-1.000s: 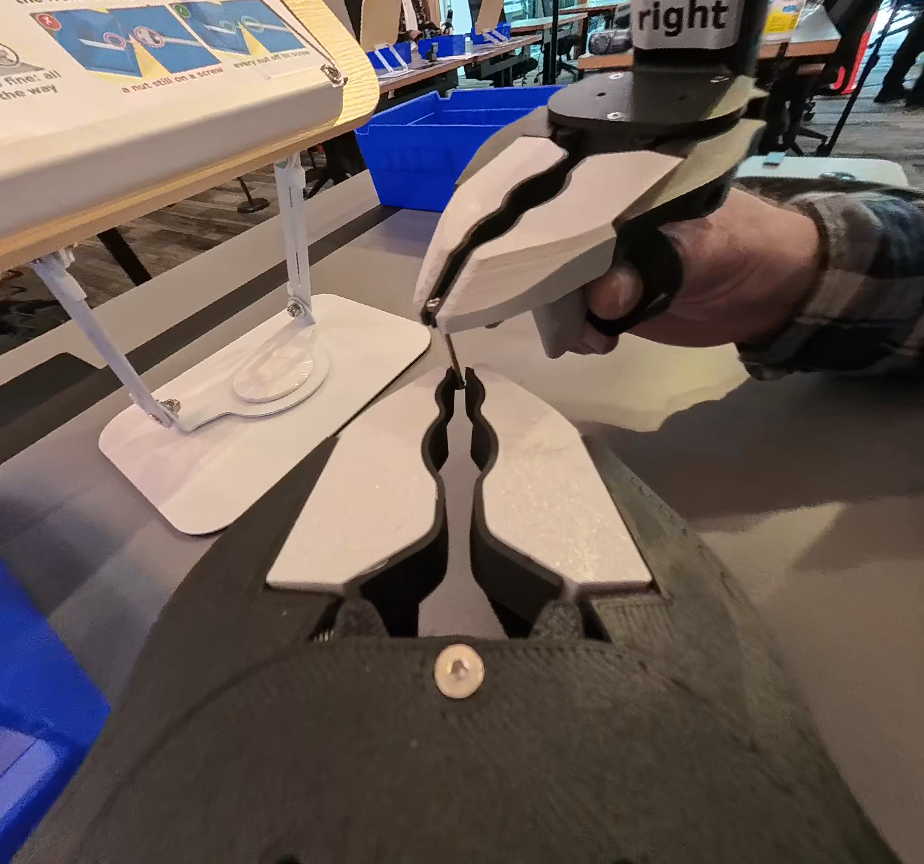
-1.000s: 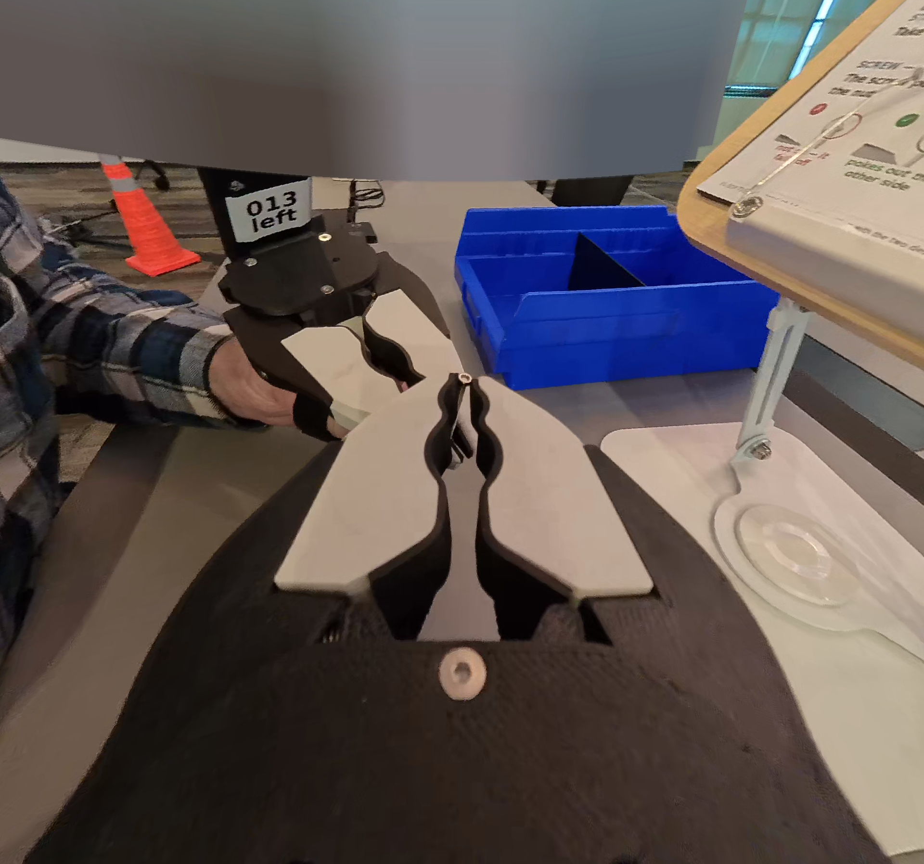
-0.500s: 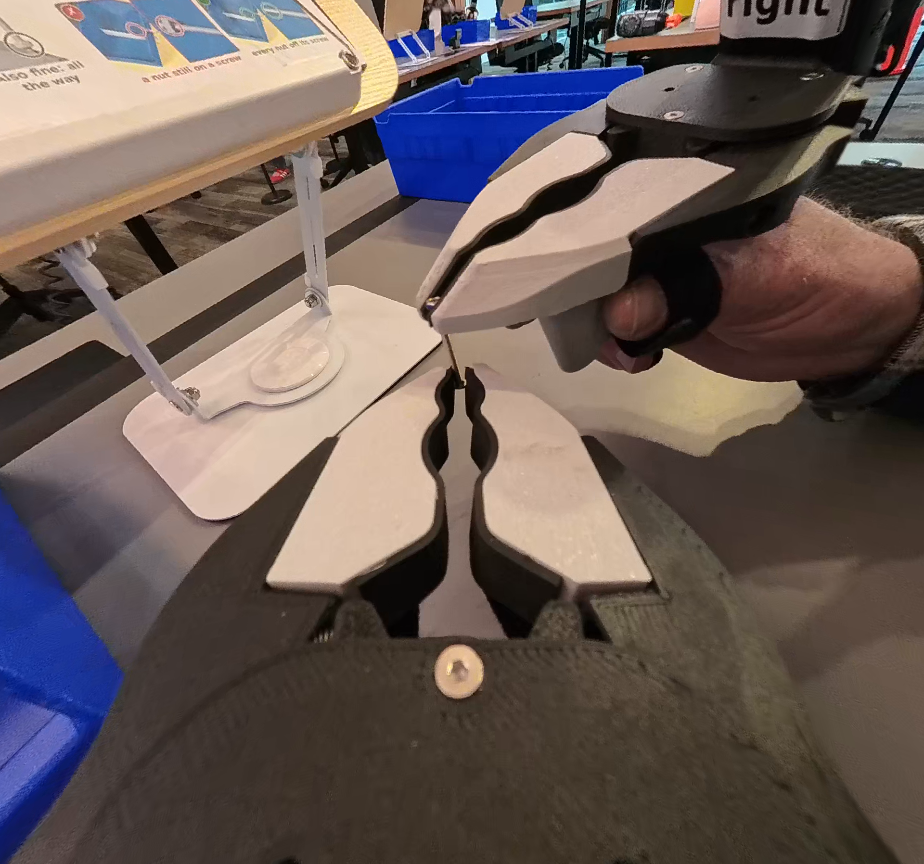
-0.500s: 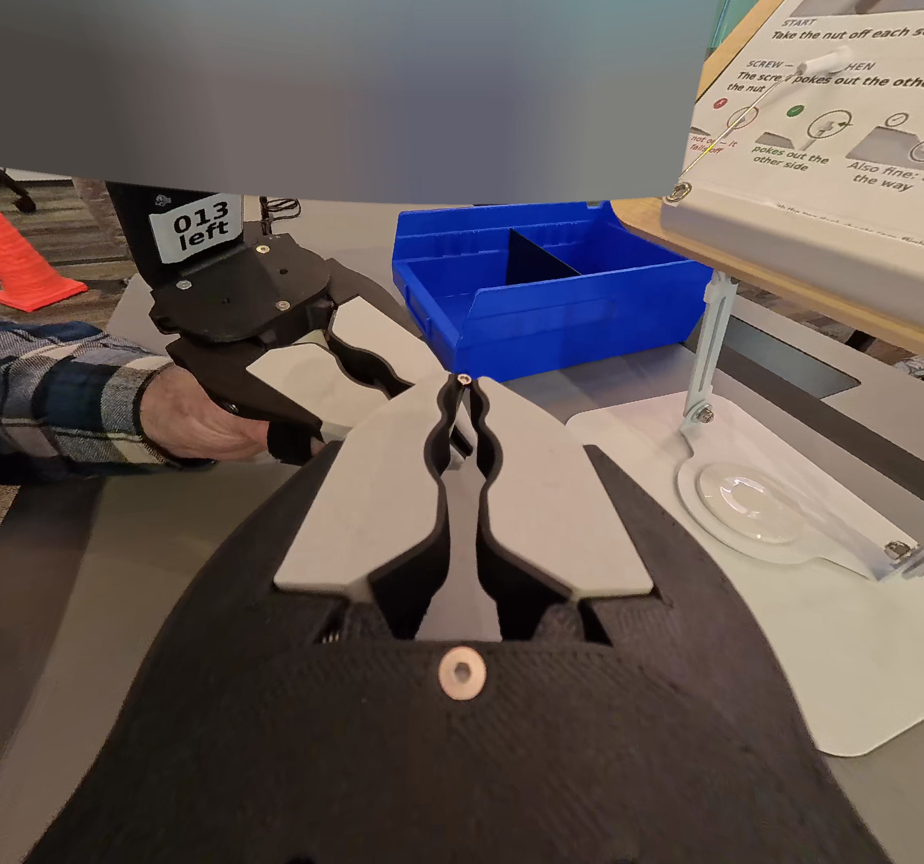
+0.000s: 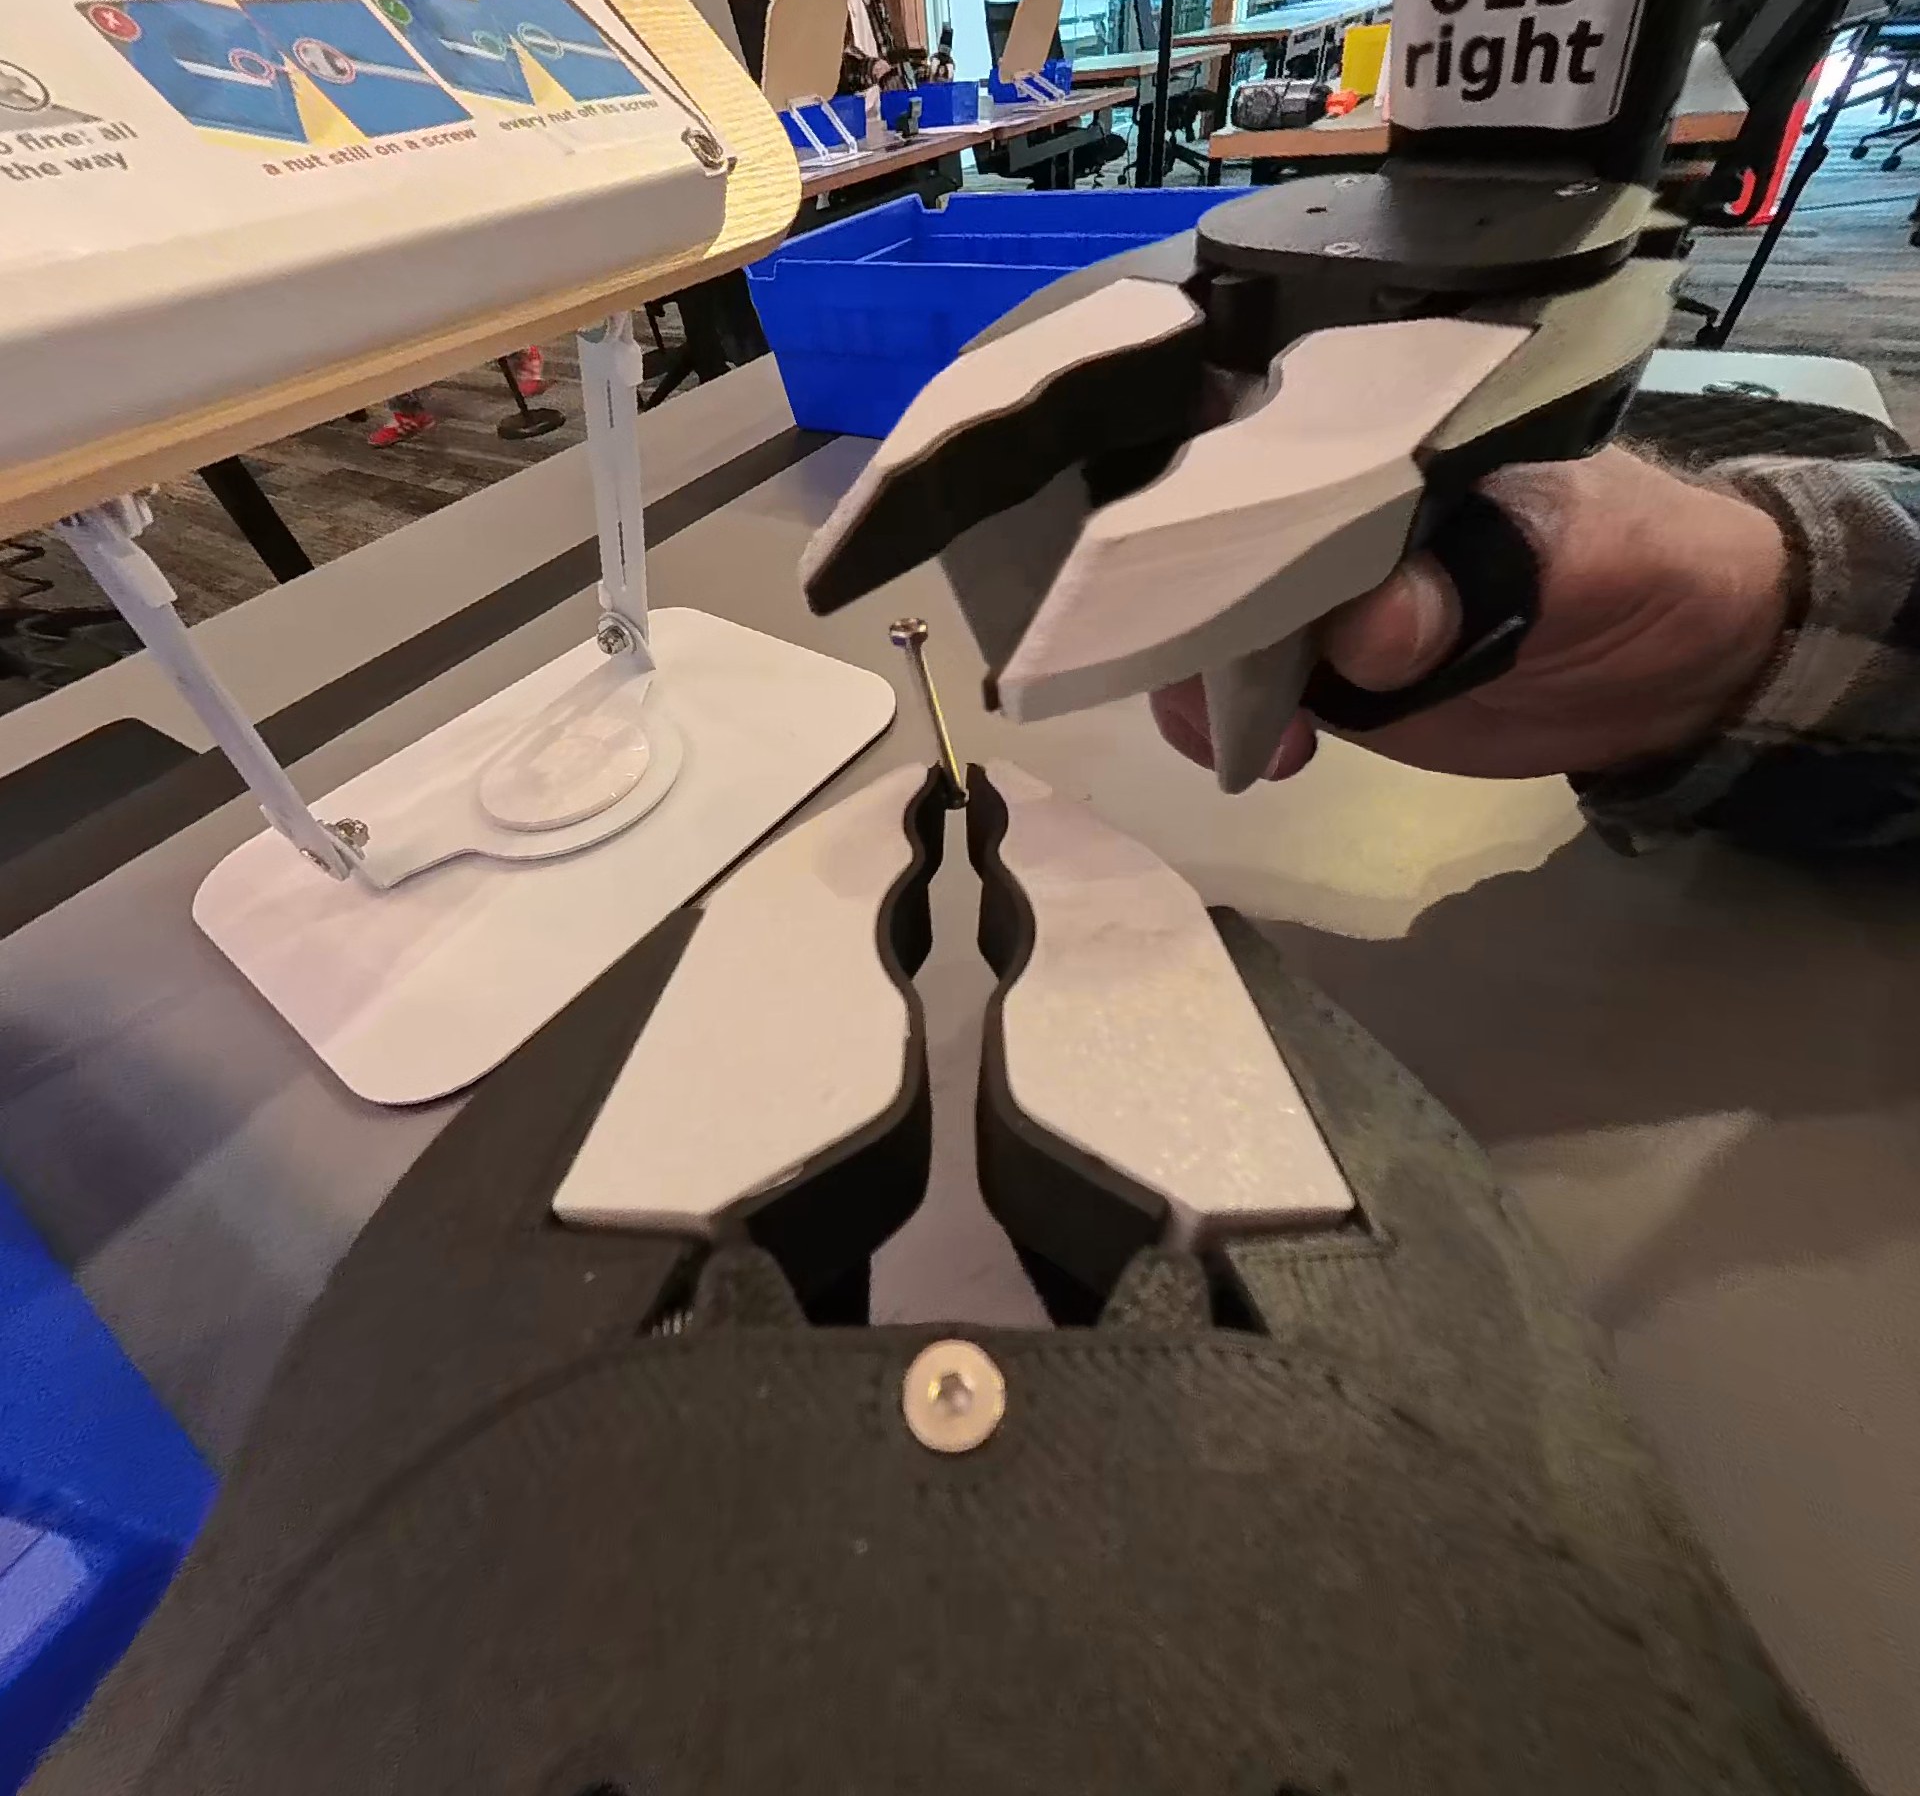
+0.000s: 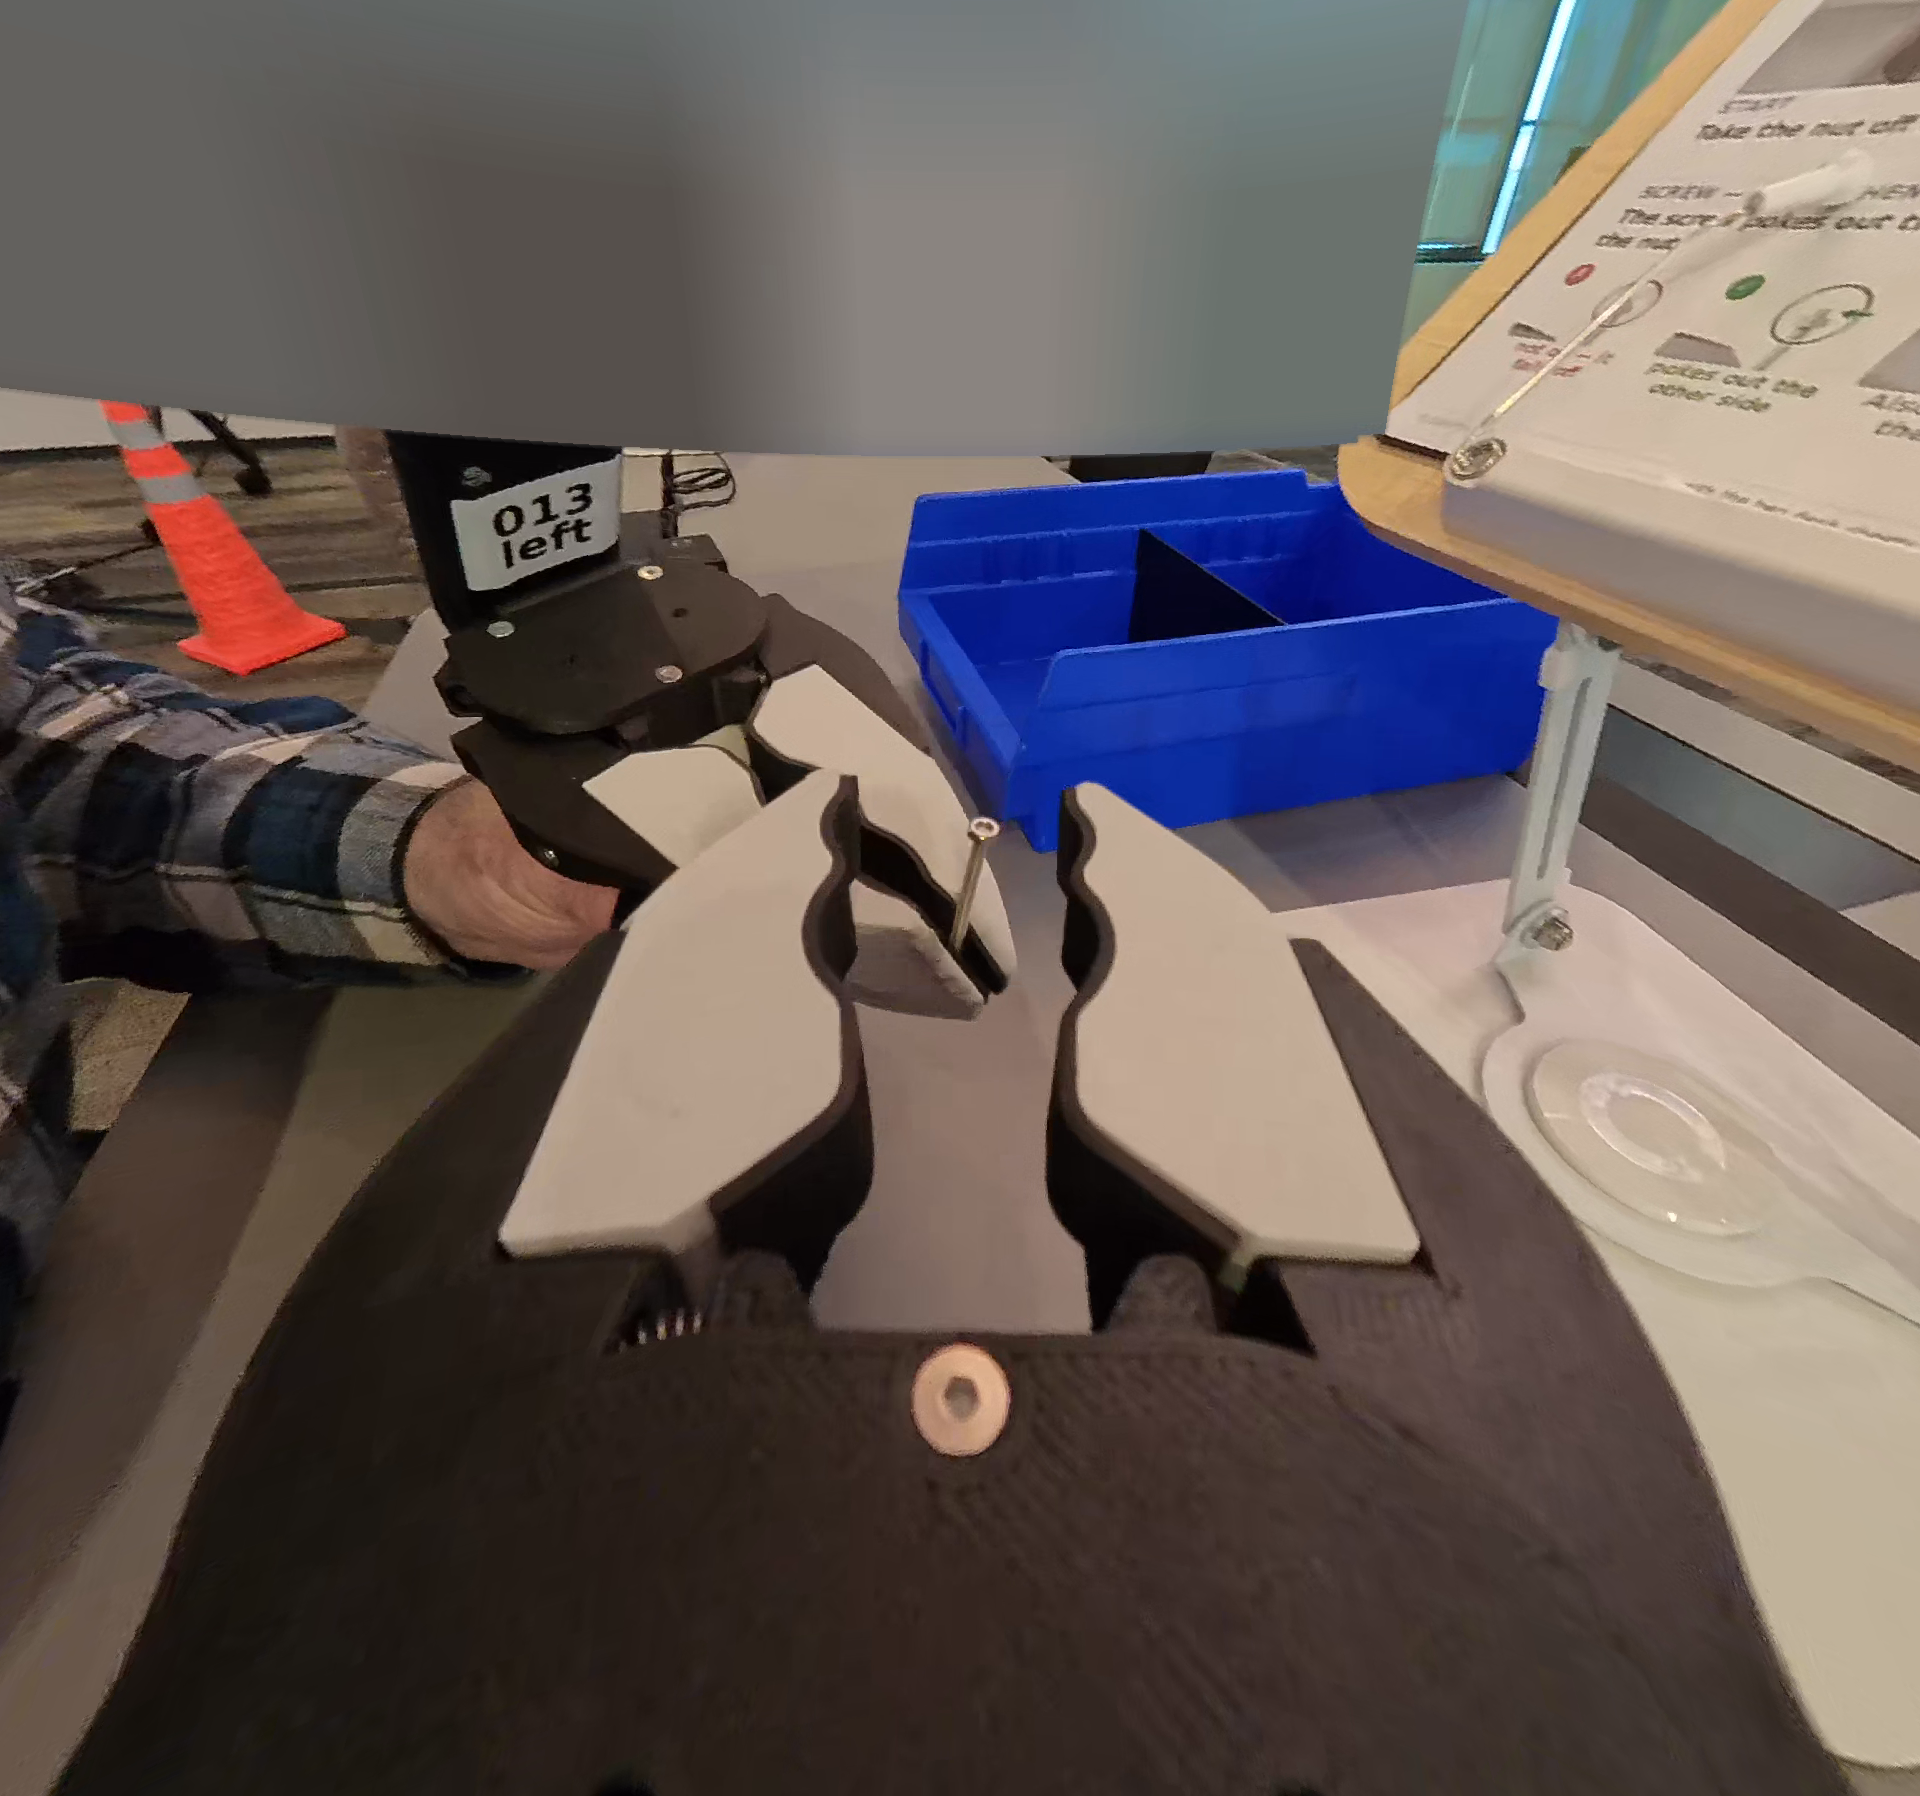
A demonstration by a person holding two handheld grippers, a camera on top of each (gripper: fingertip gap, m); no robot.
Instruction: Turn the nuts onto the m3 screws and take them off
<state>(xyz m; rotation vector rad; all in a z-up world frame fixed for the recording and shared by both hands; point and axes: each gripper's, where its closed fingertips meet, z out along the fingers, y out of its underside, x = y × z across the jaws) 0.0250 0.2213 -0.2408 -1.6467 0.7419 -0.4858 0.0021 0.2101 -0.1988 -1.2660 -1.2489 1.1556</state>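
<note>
My left gripper (image 5: 953, 790) is shut on the lower end of a thin metal screw (image 5: 928, 702), which stands up with its head on top. In the right wrist view the same screw (image 6: 971, 889) rises from the left gripper's fingertips (image 6: 982, 977). My right gripper (image 6: 961, 811) is open; its fingers stand on either side of the screw without touching it. In the left wrist view the right gripper (image 5: 904, 650) hovers just above and right of the screw head, jaws apart, held by a hand in a plaid sleeve.
A blue divided bin (image 6: 1216, 645) stands behind the grippers on the grey table (image 5: 1558, 1071). A white stand base (image 5: 520, 863) carries a tilted instruction board (image 5: 312, 136). An orange cone (image 6: 208, 572) is on the floor far left. Another blue bin edge (image 5: 62, 1486) is at lower left. Tip to tip, the grippers are about 4 centimeters apart.
My right gripper was shut on the screw's head end; it has opened and let go. The screw stays in the left gripper's fingertips.
</note>
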